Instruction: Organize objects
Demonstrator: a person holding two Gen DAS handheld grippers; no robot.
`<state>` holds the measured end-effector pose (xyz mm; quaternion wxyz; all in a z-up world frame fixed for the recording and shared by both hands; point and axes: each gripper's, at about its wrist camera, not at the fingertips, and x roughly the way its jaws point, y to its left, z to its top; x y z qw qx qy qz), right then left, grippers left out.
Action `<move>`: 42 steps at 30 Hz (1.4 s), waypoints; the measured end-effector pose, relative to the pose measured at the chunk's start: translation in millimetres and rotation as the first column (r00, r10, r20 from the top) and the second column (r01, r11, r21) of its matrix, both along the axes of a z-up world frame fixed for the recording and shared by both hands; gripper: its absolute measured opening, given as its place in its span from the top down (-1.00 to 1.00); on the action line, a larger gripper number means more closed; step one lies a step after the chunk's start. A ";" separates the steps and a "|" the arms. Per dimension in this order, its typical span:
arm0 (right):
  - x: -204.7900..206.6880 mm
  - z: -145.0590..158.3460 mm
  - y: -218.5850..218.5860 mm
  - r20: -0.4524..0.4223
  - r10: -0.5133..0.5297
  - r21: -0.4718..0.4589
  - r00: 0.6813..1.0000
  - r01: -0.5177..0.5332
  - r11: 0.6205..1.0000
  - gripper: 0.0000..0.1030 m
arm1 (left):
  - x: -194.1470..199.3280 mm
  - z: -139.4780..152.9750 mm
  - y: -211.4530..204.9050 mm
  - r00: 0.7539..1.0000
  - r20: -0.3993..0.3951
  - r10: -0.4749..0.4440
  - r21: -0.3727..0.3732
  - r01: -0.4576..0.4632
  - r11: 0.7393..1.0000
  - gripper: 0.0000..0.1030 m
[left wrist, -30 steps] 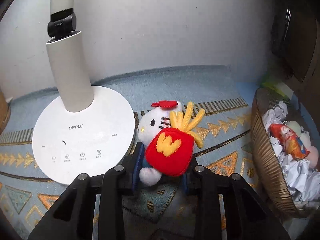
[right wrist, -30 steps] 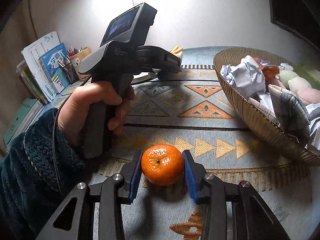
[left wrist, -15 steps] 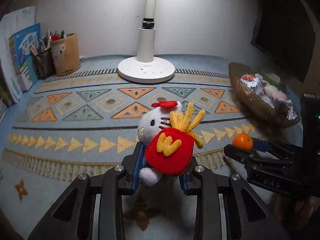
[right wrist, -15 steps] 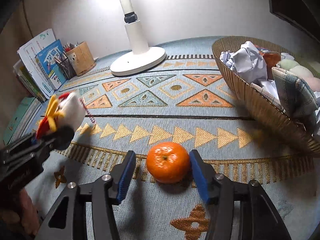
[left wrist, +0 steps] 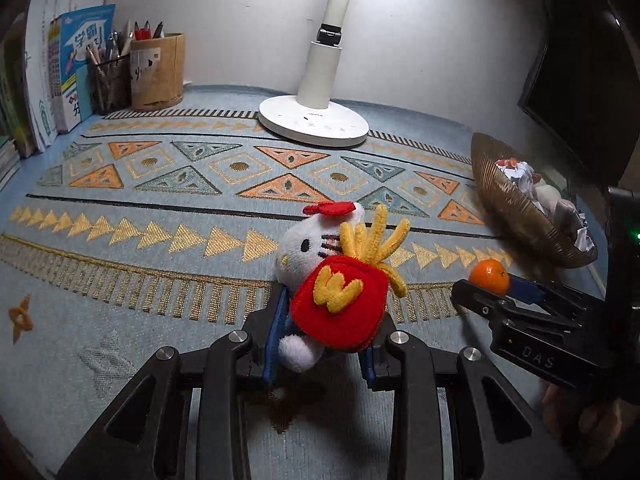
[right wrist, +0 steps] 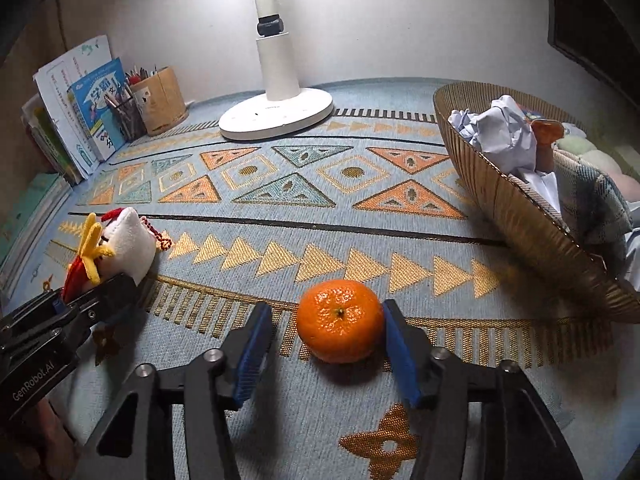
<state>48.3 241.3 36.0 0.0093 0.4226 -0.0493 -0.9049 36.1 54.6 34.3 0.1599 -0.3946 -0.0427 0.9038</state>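
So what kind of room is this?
Probably a study desk at home: a white desk lamp, a pen holder full of pens, and workbooks leaning against the wall.

The right gripper (left wrist: 496, 280) body carries the embossed letters "DAS", read in the left wrist view. The left gripper (right wrist: 70, 300) body carries the white marking "GenRobot.AI", read in the right wrist view. The plush toy (left wrist: 332, 276) bears a yellow "W"-shaped emblem on its red pouch. The blue booklet (left wrist: 82, 64) cover shows large white Chinese characters, "学霸". Small dark print on the lamp base (left wrist: 312, 120) is too small to read.
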 end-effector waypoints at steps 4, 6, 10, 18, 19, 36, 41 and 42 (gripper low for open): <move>17.0 6.9 5.7 -0.027 0.083 -0.126 0.996 -0.086 0.988 0.27 | 2.3 2.4 3.5 1.000 -0.012 -0.027 0.000 0.027 1.000 0.45; 33.1 10.8 22.0 -0.018 0.129 -0.305 0.992 -0.128 0.944 0.27 | 5.2 9.8 11.1 0.997 -0.012 -0.075 0.018 0.075 0.997 0.45; 61.0 60.1 70.7 -0.125 0.033 -0.284 0.992 -0.068 0.956 0.27 | 5.6 44.6 48.4 0.983 -0.053 -0.173 0.053 0.176 0.983 0.45; 52.1 135.9 194.1 -0.230 -0.283 -0.120 0.931 0.261 0.958 0.26 | -21.1 98.3 181.1 0.931 -0.158 -0.330 0.035 0.339 0.940 0.43; 43.8 132.3 207.6 -0.192 -0.298 -0.142 0.935 0.274 0.951 0.26 | -26.2 99.1 194.8 0.927 -0.161 -0.338 0.032 0.348 0.937 0.42; 48.8 133.9 188.0 -0.165 -0.312 -0.070 0.936 0.304 0.950 -0.26 | -19.0 109.7 159.5 0.922 -0.231 -0.312 0.092 0.340 0.936 -0.97; 39.9 147.5 110.0 -0.180 -0.201 -0.077 0.963 0.190 0.979 -0.35 | -13.3 121.4 82.9 0.948 -0.234 -0.217 0.030 0.230 0.973 -0.98; 36.8 146.8 92.0 -0.181 -0.176 -0.078 0.968 0.165 0.983 -0.35 | -12.8 122.7 68.4 0.955 -0.234 -0.185 0.015 0.193 0.981 -0.98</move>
